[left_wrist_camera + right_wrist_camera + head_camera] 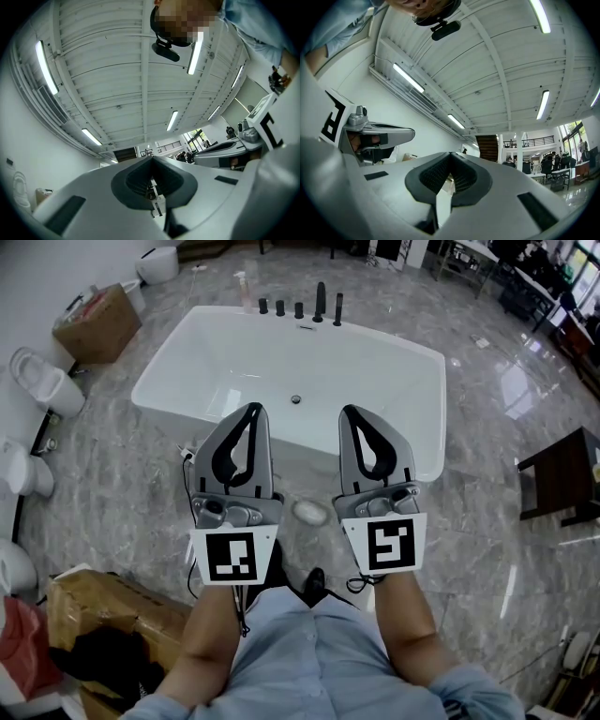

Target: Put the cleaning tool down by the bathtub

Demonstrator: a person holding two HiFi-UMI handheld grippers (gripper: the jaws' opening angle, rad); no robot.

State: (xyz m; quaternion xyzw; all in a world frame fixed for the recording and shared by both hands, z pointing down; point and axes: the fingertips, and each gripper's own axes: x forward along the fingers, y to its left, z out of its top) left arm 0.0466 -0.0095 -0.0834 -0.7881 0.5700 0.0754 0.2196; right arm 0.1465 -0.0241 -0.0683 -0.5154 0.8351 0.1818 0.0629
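Observation:
The white bathtub (211, 352) stands on the marble floor ahead of me. A pale round thing (310, 512), perhaps the cleaning tool, lies on the floor by the tub's near side, between my two hands and apart from both grippers. My left gripper (251, 411) and right gripper (352, 412) are held up side by side over the tub's near rim, tips forward. Both are shut with nothing between the pads. In the gripper views the left gripper (151, 158) and right gripper (450, 153) point up at the ceiling, jaws closed tip to tip.
Black taps (300, 307) and a spray bottle (244, 287) stand at the tub's far edge. A cardboard box (97, 322) and toilets (42, 381) line the left wall. Another box (112, 615) sits at my lower left, and a dark table (562, 474) stands at the right.

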